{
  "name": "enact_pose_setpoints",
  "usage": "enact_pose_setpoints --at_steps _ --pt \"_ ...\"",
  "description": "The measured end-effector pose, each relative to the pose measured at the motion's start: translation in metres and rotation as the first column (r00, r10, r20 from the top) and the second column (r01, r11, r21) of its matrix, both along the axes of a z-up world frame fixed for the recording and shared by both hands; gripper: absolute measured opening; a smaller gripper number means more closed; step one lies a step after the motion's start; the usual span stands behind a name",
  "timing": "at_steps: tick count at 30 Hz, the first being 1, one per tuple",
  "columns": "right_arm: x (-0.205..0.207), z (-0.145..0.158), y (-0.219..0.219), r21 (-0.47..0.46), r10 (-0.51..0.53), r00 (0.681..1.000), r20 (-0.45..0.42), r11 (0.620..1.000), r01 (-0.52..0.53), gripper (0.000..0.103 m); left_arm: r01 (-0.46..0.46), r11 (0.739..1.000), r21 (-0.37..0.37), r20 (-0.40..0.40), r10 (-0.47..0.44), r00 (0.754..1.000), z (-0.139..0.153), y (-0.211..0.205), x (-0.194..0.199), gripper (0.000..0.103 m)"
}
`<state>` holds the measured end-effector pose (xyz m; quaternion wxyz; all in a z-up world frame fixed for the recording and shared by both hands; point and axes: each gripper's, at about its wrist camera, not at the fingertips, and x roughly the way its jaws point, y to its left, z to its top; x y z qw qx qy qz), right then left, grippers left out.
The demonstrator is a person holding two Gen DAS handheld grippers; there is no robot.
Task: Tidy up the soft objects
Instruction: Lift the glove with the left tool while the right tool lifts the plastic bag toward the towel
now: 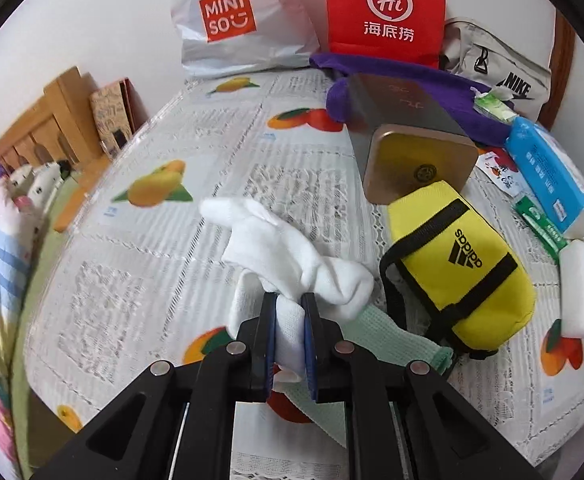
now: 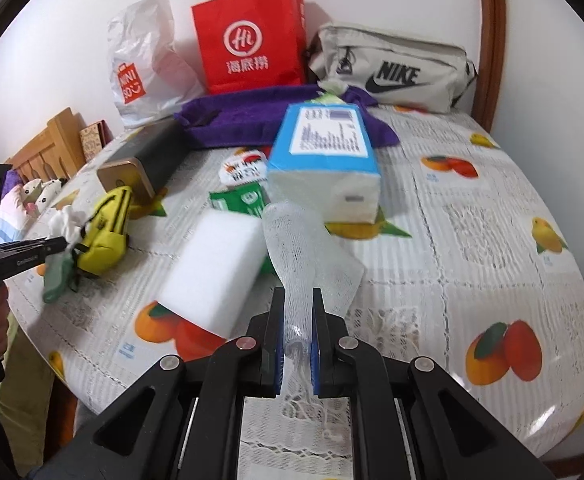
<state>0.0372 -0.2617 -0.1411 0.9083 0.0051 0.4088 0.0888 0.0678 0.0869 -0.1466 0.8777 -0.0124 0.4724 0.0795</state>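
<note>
My left gripper (image 1: 290,300) is shut on a white sock (image 1: 280,248) and holds it above the table; the sock's toe end stretches away to the upper left. A pale green sock (image 1: 387,336) lies under it, beside a yellow Adidas pouch (image 1: 455,264). My right gripper (image 2: 297,296) is shut on a translucent white foam net sleeve (image 2: 303,248), which sticks up and away from the jaws. A white sponge block (image 2: 216,268) lies just left of it. The left gripper (image 2: 58,246) shows at the left edge of the right wrist view, by the yellow pouch (image 2: 106,228).
A round table with a fruit-print cloth (image 2: 471,240) carries a blue tissue pack (image 2: 323,160), a purple towel (image 2: 252,116), a dark tin with a gold lid (image 1: 403,136), green packets (image 2: 244,200), a red paper bag (image 2: 248,40), a Miniso bag (image 1: 236,20) and a Nike bag (image 2: 395,68).
</note>
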Motion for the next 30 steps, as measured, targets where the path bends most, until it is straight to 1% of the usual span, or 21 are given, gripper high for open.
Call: enact_pose_setpoints --at_steps 1,4,5,6,7,9,10,11,12,15,18,21,25,28,30 --pt "0.0 -0.002 0.0 -0.001 -0.003 1.0 -0.004 1.0 0.003 0.01 -0.012 1.0 0.004 0.001 0.012 1.0 0.0 0.002 0.001 0.012" --pt "-0.002 -0.005 -0.001 -0.009 -0.004 1.0 -0.01 1.0 0.004 0.01 -0.077 0.994 0.072 0.018 0.076 0.997 0.004 0.008 -0.001 0.012" --pt "-0.003 -0.004 -0.001 -0.009 -0.003 1.0 -0.009 1.0 0.003 0.01 -0.084 0.995 0.058 0.018 0.083 0.996 0.005 0.012 -0.001 0.012" --pt "-0.003 -0.004 -0.002 -0.009 -0.003 1.0 -0.008 1.0 0.003 0.01 -0.088 0.996 0.026 0.012 0.088 0.996 0.004 0.017 -0.001 0.012" --pt "-0.003 -0.003 -0.002 -0.01 -0.005 1.0 -0.006 1.0 0.005 0.01 -0.095 0.995 0.022 0.011 0.095 0.995 0.004 0.019 -0.001 0.012" --pt "-0.002 -0.003 -0.003 -0.003 -0.01 1.0 -0.003 1.0 0.01 0.01 -0.075 0.997 0.028 0.015 0.075 0.997 0.004 0.017 -0.002 0.012" --pt "-0.002 -0.002 -0.002 0.002 -0.009 1.0 -0.001 1.0 0.009 0.01 -0.055 0.999 0.001 0.012 0.055 0.998 0.004 0.015 -0.002 0.012" --pt "-0.002 -0.001 -0.001 0.006 -0.004 1.0 0.001 1.0 0.004 0.01 -0.028 0.999 -0.046 0.009 0.029 1.0 0.005 0.013 -0.002 0.012" --pt "-0.002 0.0 0.001 0.007 0.003 1.0 0.006 1.0 -0.003 0.01 -0.012 0.998 -0.069 0.007 0.013 1.0 0.005 0.01 -0.002 0.012" --pt "-0.005 0.01 0.015 0.023 0.048 0.998 0.035 0.999 -0.049 0.01 0.007 0.999 -0.053 0.001 -0.007 1.0 0.001 0.002 0.001 0.012" --pt "-0.003 0.023 0.042 0.072 0.143 0.988 0.059 0.986 -0.147 0.009 0.018 0.997 -0.072 -0.002 -0.018 1.0 0.0 0.003 0.003 0.012" --pt "0.002 0.03 0.073 0.064 0.226 0.971 0.083 0.971 -0.231 0.009 0.027 0.993 -0.113 0.001 -0.027 1.0 0.0 0.009 0.005 0.012" --pt "0.015 0.028 0.118 0.057 0.316 0.946 0.074 0.946 -0.32 0.009 0.048 0.984 -0.172 0.005 -0.048 0.999 -0.001 0.017 0.007 0.012" --pt "0.022 0.023 0.147 0.052 0.376 0.924 0.063 0.924 -0.379 0.009 0.06 0.979 -0.194 0.011 -0.059 0.998 -0.002 0.02 0.008 0.012" --pt "0.024 0.019 0.163 0.041 0.399 0.916 0.051 0.915 -0.401 0.009 0.07 0.976 -0.205 0.015 -0.068 0.998 -0.002 0.021 0.009 0.012"
